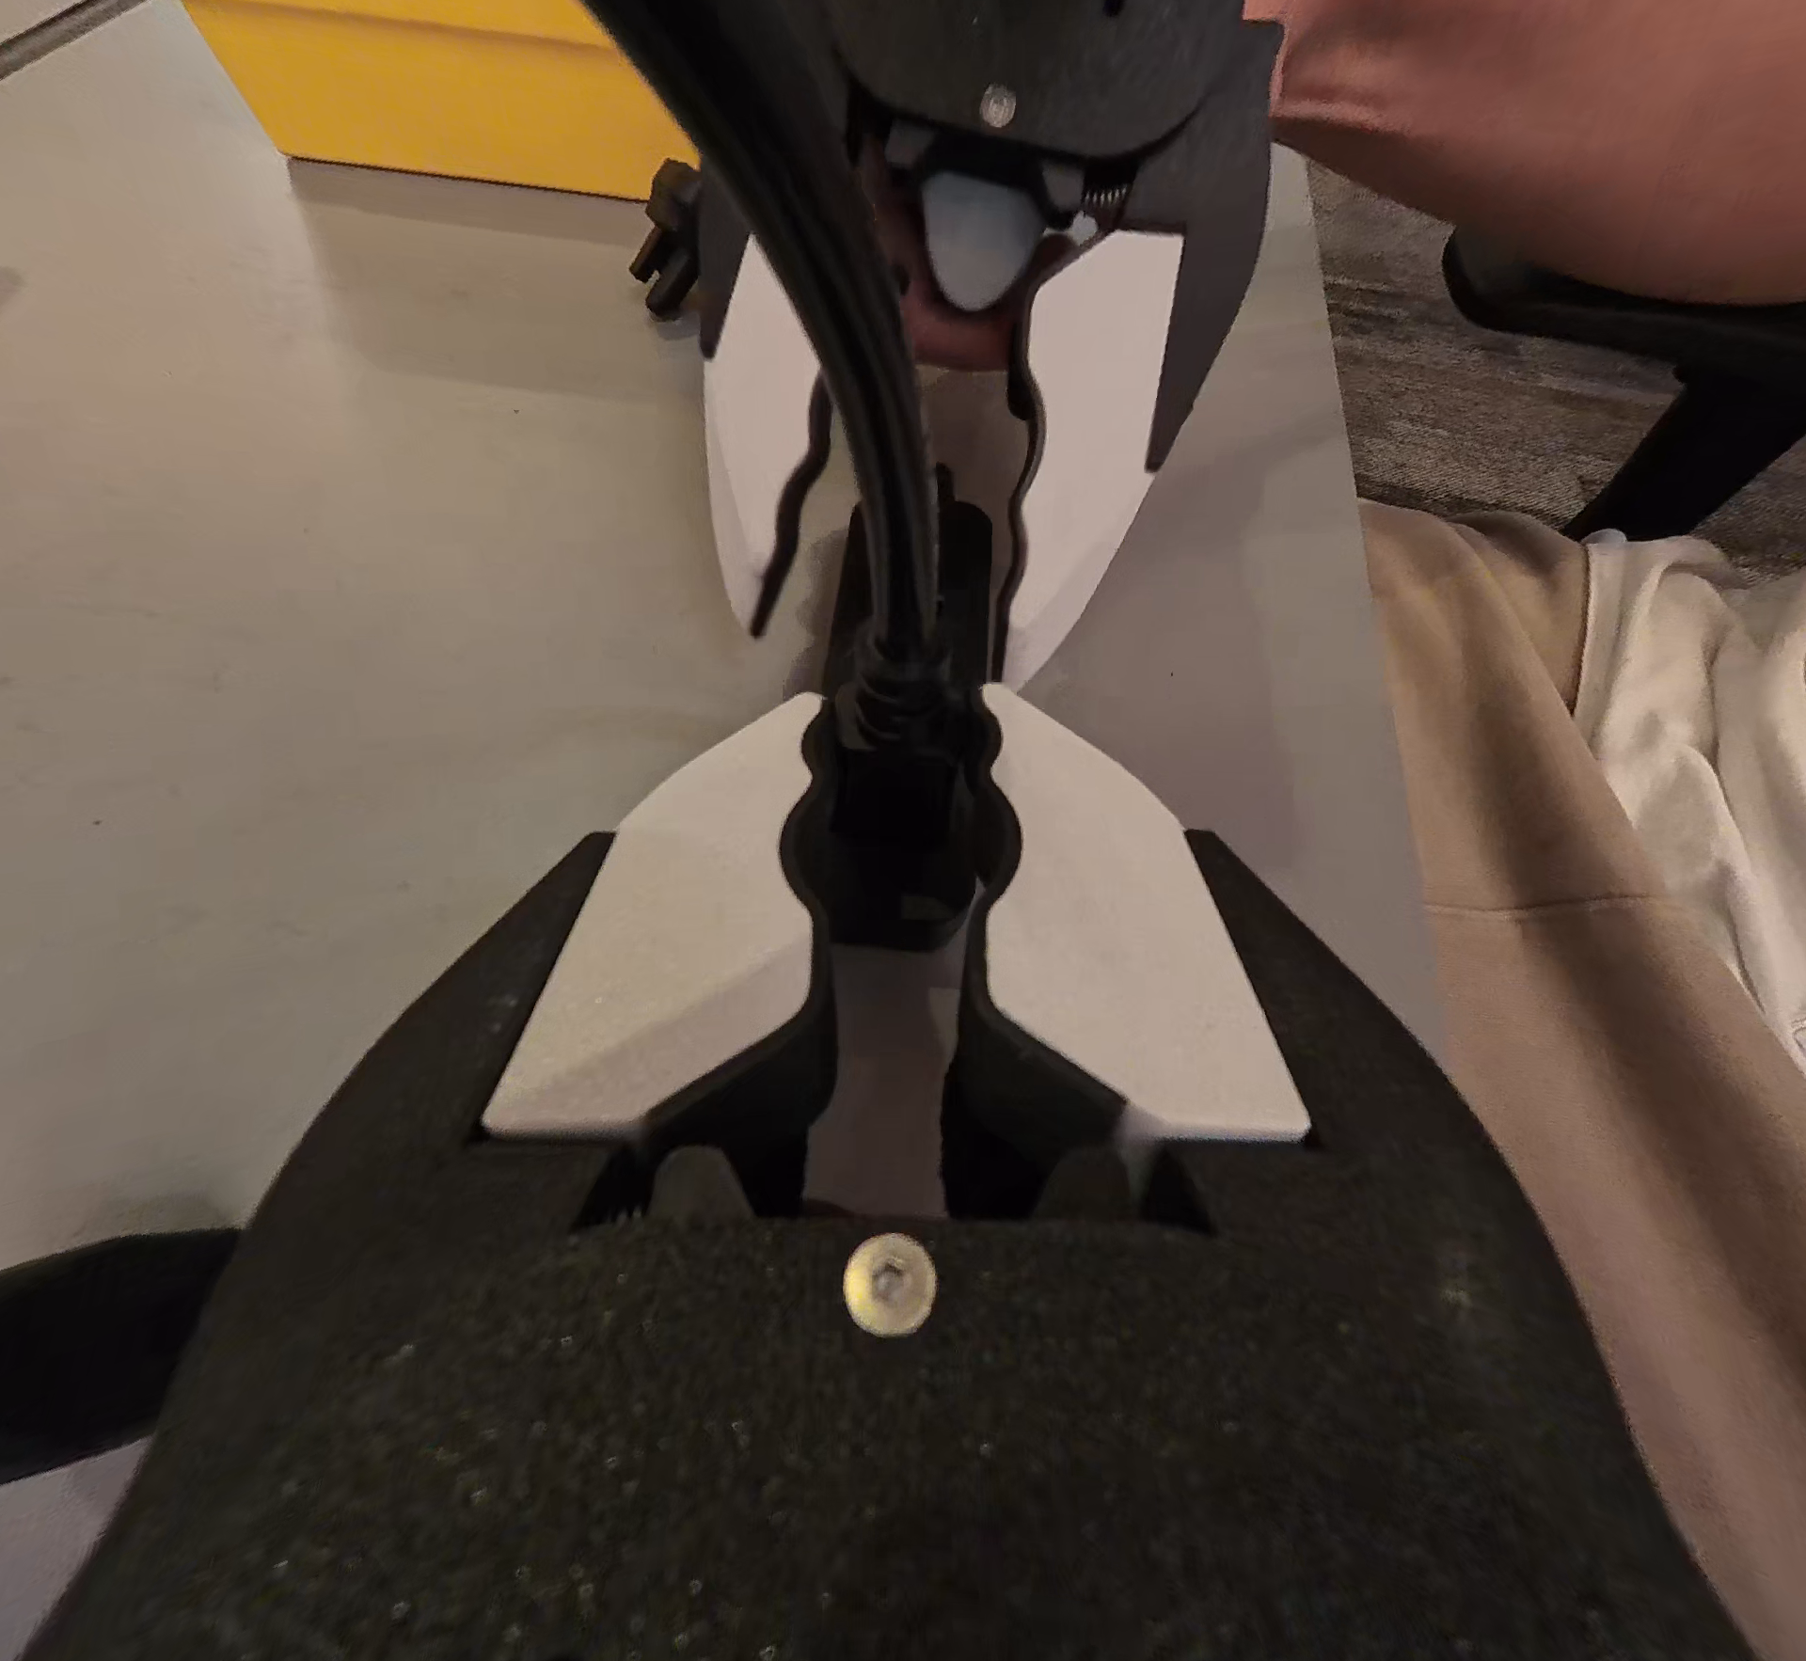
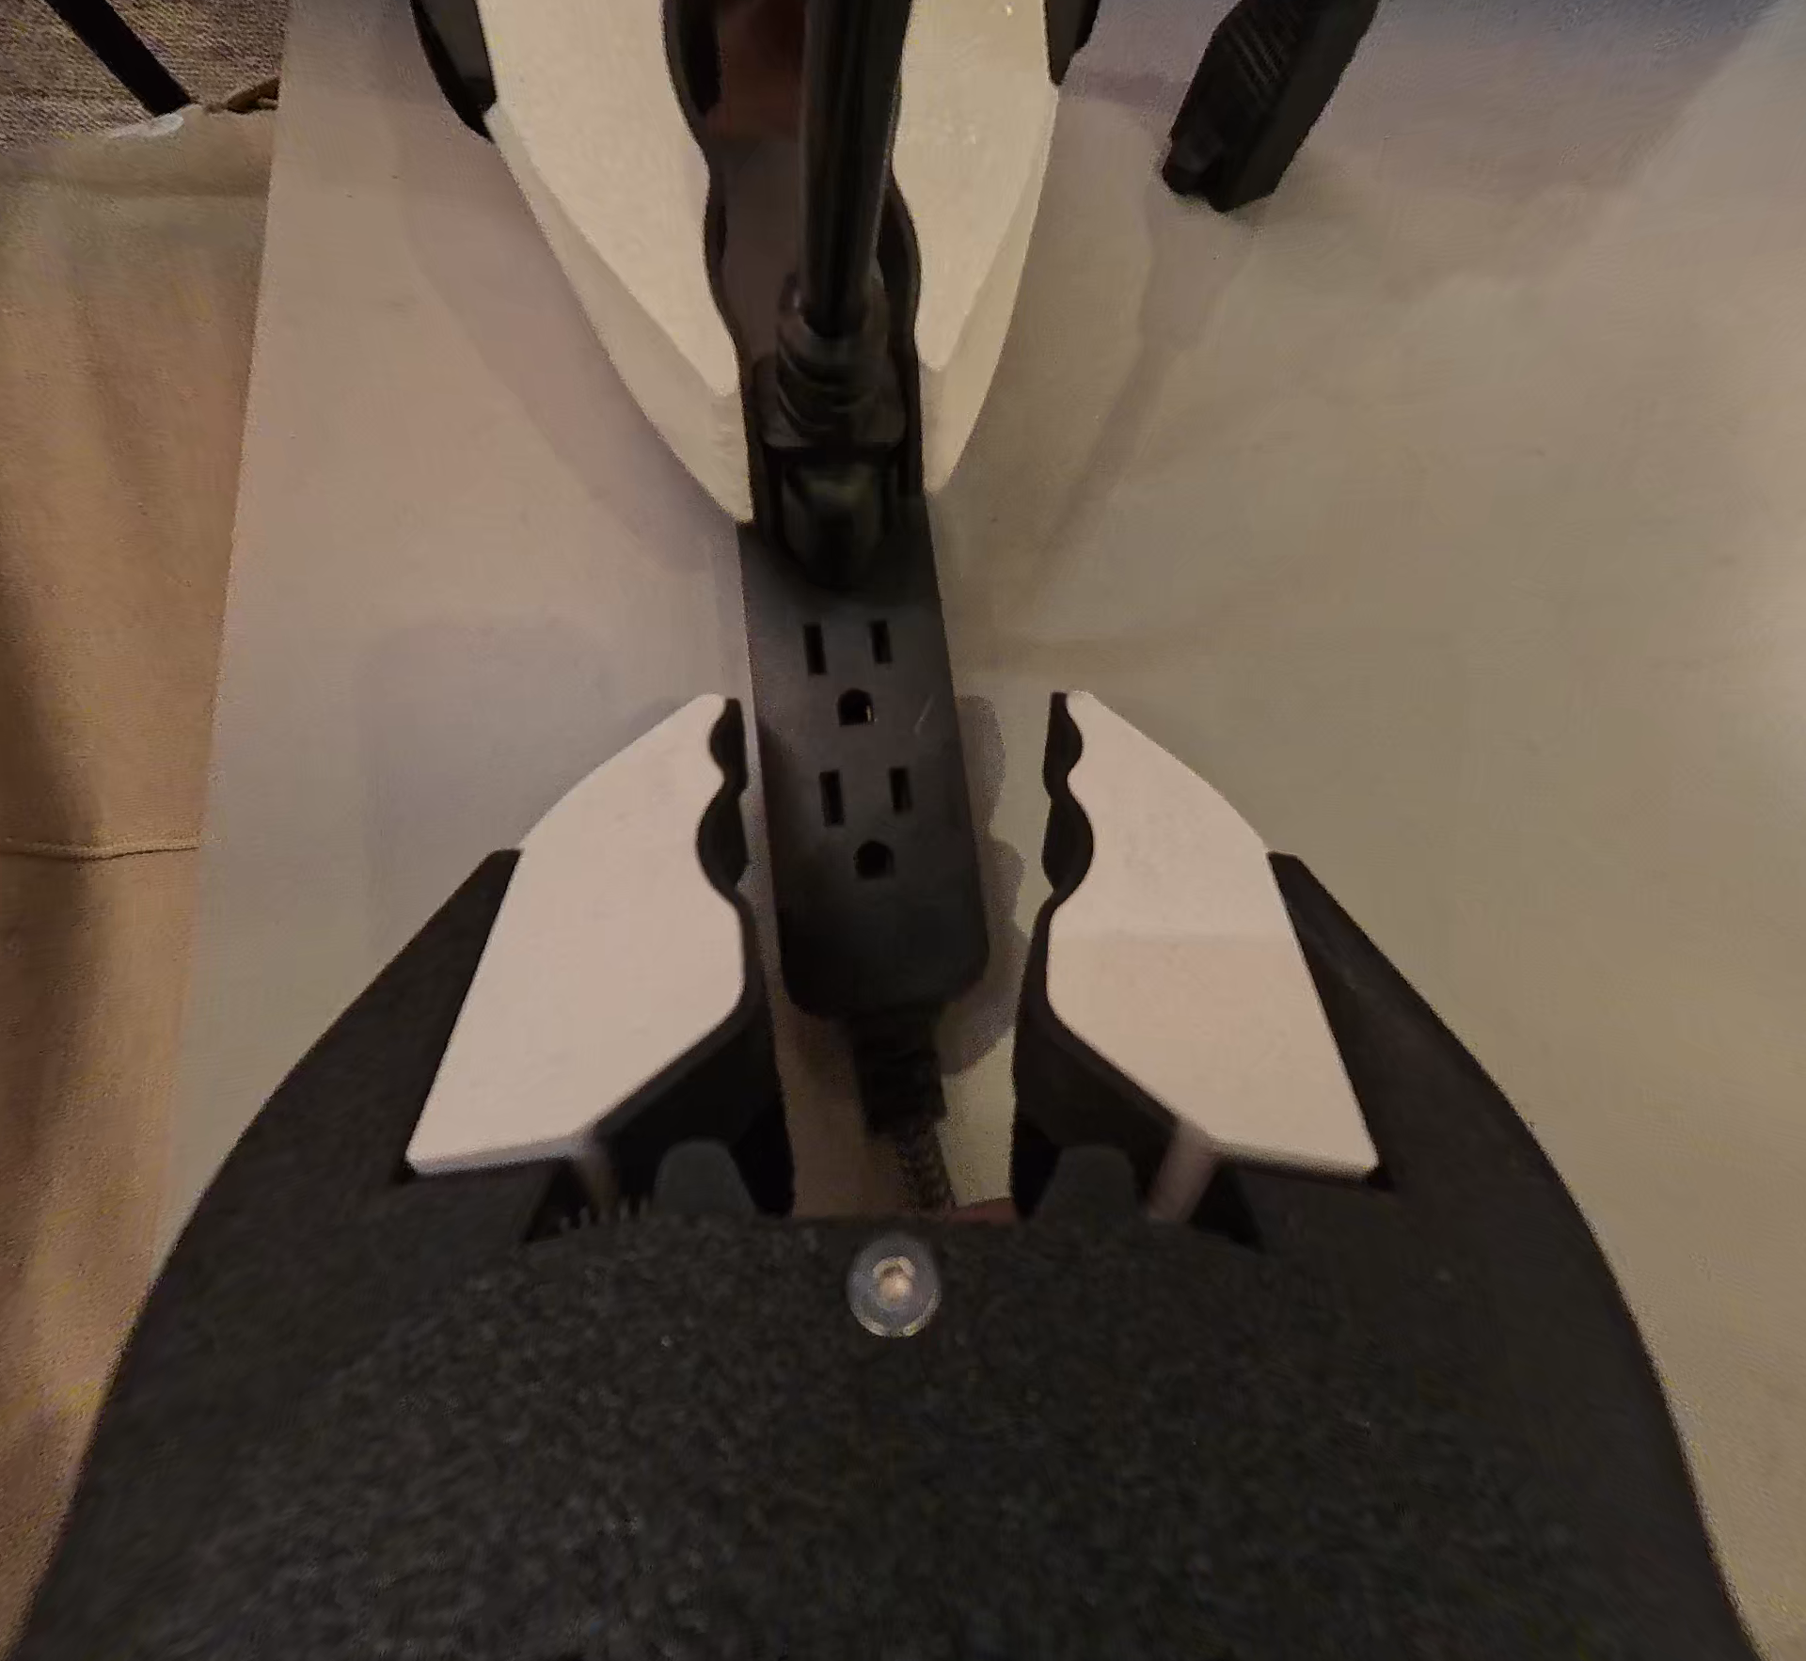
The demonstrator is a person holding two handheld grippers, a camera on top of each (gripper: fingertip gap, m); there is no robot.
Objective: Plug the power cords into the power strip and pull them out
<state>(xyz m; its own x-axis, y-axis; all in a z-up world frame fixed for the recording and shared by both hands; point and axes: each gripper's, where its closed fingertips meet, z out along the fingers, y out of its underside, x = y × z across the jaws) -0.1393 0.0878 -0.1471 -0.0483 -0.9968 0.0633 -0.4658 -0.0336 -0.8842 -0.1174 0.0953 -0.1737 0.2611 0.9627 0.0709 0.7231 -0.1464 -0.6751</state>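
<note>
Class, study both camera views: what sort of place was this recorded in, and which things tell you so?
Probably an office or lab workspace, indoors. A plain pale table holds a black power strip, grey carpet covers the floor beside it, and yellow bins stand at the table's far side.

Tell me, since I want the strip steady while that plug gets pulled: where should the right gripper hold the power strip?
Grip the power strip across its narrow width at the near, cord end, where the right gripper already straddles it with jaws open. Its long flat sides suit the fingers, and that end is clear of the plug the left gripper holds.
</note>
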